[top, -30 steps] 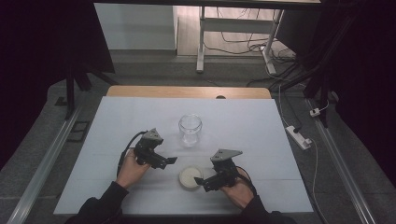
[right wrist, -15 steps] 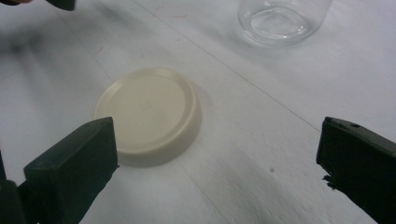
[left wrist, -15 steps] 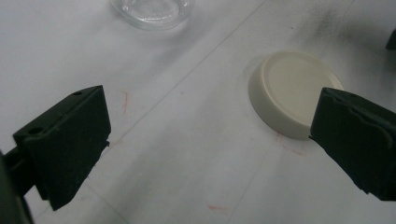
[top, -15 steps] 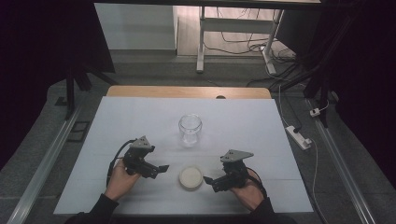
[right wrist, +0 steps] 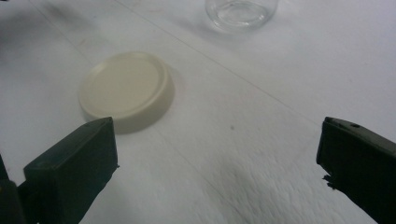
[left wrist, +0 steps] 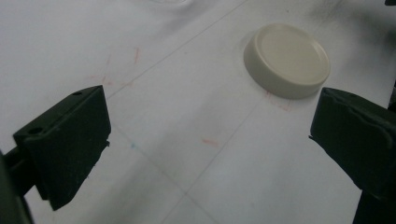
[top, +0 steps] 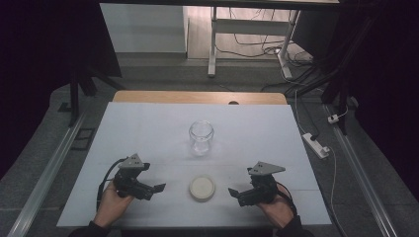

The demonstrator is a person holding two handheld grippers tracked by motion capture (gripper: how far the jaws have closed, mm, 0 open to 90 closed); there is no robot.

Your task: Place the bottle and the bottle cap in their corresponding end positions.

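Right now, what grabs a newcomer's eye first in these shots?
The cream lid lies flat on the white table near the front edge, midway between the two hand-held tools. The left claw and right claw both point in at it with jaws wide open, touching nothing. Farther back, at the table's middle, the clear glass jar stands upright and uncapped.

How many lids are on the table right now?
1. The cream lid lies flat on the white table between the left gripper and right gripper, nearer the person than the open glass jar. None seems hidden.
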